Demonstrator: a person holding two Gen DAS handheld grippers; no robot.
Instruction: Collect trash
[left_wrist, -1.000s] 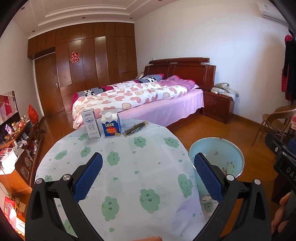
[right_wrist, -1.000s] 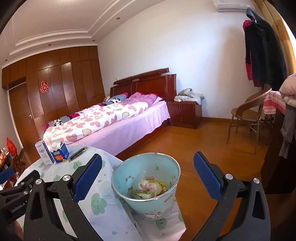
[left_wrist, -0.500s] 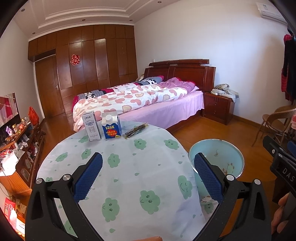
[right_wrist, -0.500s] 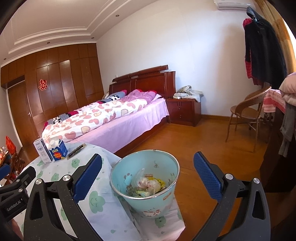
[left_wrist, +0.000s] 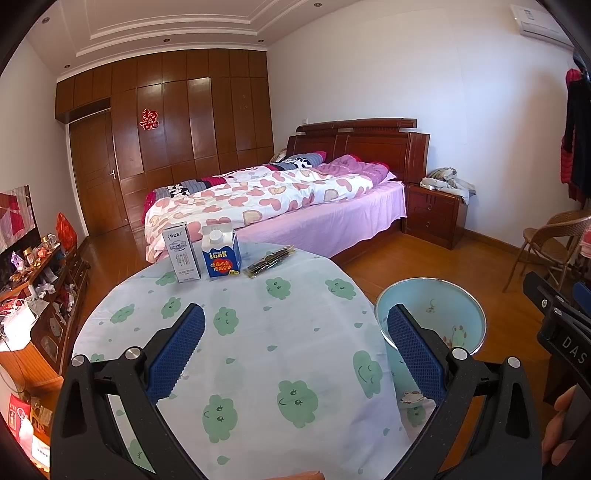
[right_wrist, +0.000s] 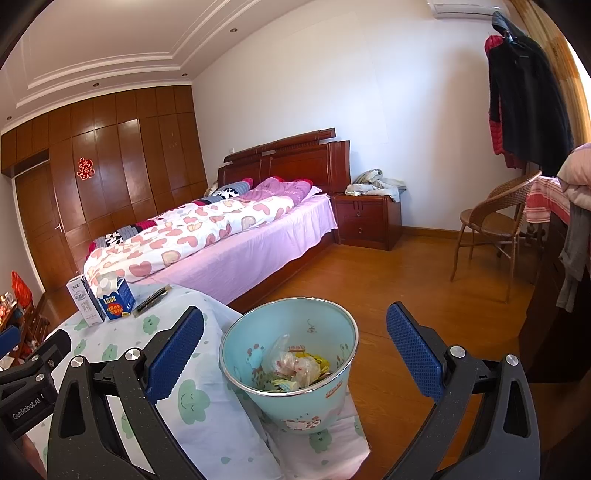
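Trash sits at the far edge of the round table (left_wrist: 258, 343): a tall white carton (left_wrist: 181, 252), a blue carton (left_wrist: 221, 252) with a white cap just to its right, and a thin dark wrapper (left_wrist: 270, 257) lying flat, right of the blue one. The two cartons stand up and almost touch. The left gripper (left_wrist: 295, 343) hangs over the near part of the table with its tongs spread wide and nothing in them. The right gripper (right_wrist: 294, 343) is also spread wide and empty, pointing at the blue bin (right_wrist: 291, 365) by the right side of the table, where some crinkly bags (right_wrist: 295, 367) lie inside. The cartons look light, maybe empty, and their thin walls would likely dent if squeezed hard. I think the best place to hold one is across its flat sides, near the middle, with a soft pinch. The wrapper looks floppy and slippery, and it lies flat, so it may be hard to pick up; pinching one end should work.
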